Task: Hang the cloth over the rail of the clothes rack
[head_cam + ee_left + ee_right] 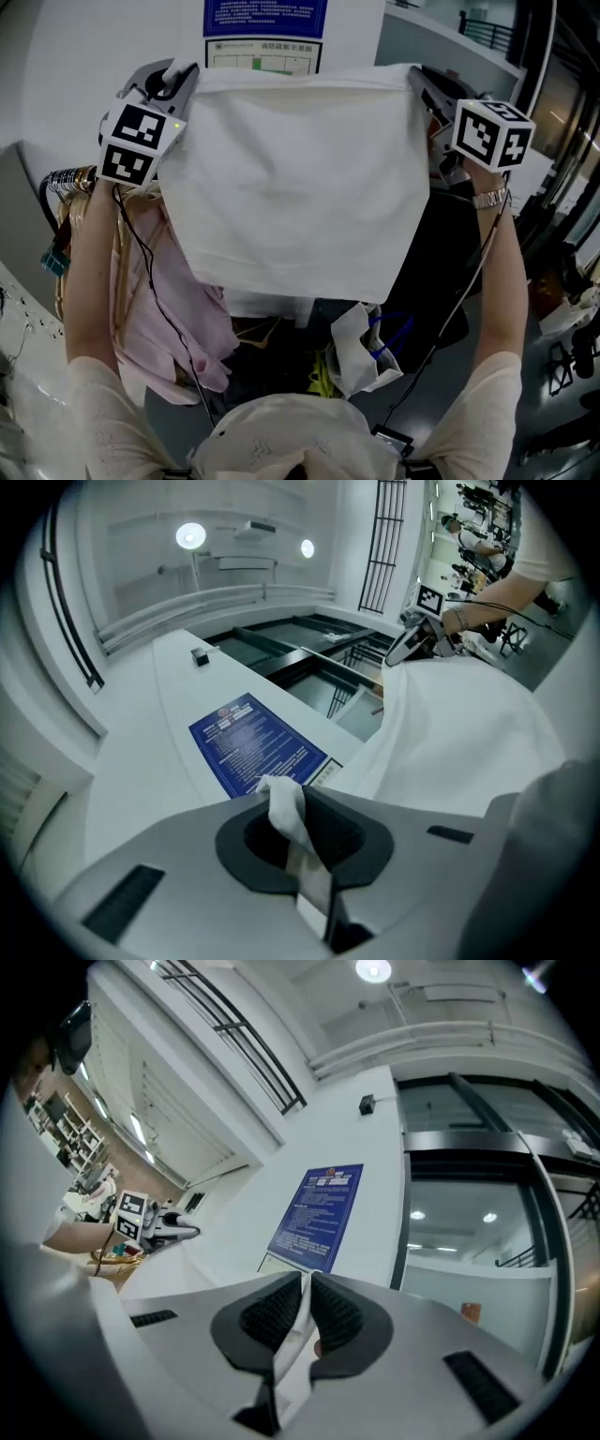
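I am holding the white cloth point(291, 178) up by its two top corners, so it is hanging flat and spread between my hands, in front of the white wall point(94, 56) and above the clothes below. My left gripper point(187, 82) is clenching the left corner, with a twist of the fabric poking out between its closed jaws in the left gripper view point(298, 822). My right gripper point(419, 82) is pinching the other corner, a thin edge of cloth running between its pressed pads in the right gripper view point(305, 1290). One blue poster point(265, 17) is showing on the wall just above the cloth's top edge. Below and to the left, a bunch of hangers point(70, 180) is crowding together, and one pink garment point(178, 300) is hanging beside darker clothes. One white bag with blue handles point(361, 352) is sitting lower down, near the grey floor point(469, 375). Two black cables are trailing down, one from each gripper. Round ceiling lights point(190, 535) are shining overhead.
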`<action>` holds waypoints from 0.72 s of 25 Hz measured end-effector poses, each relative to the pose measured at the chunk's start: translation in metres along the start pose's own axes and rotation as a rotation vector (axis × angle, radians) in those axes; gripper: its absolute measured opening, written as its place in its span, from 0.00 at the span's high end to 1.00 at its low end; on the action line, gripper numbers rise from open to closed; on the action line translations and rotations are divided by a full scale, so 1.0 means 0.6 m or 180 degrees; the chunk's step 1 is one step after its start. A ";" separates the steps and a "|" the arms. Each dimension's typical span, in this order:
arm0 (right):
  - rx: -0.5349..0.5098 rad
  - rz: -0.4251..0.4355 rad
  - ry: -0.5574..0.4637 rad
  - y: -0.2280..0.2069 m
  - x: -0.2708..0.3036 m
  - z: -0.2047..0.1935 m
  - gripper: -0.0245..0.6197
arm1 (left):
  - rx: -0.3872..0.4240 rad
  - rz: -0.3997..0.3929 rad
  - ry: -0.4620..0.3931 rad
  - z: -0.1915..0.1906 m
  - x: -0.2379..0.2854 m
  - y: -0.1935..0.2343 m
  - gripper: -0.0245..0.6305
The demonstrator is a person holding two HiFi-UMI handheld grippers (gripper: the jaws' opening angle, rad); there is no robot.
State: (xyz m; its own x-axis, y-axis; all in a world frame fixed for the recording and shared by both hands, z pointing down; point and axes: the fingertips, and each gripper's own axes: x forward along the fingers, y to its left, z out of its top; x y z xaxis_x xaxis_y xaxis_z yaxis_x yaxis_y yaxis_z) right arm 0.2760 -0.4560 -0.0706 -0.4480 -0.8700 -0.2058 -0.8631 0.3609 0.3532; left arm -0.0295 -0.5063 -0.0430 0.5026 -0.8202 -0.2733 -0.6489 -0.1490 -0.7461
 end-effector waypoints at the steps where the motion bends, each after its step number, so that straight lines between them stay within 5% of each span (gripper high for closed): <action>1: 0.0002 0.0078 0.0100 0.000 0.009 -0.017 0.92 | 0.0076 -0.0036 0.0060 -0.009 0.004 -0.006 0.93; 7: 0.0054 0.0272 0.0406 0.009 0.034 -0.076 0.89 | 0.0446 -0.0118 0.0272 -0.034 -0.004 -0.024 0.93; 18: 0.0527 0.0706 0.0598 -0.016 0.022 -0.109 0.84 | 0.0353 -0.0361 0.0603 -0.050 0.004 -0.050 0.93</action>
State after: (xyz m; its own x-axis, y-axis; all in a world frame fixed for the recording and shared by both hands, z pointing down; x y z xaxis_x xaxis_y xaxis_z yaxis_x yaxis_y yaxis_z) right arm 0.2937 -0.4927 -0.0166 -0.5918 -0.8052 0.0369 -0.7824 0.5848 0.2143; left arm -0.0259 -0.5204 -0.0028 0.4457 -0.8922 -0.0731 -0.5226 -0.1931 -0.8304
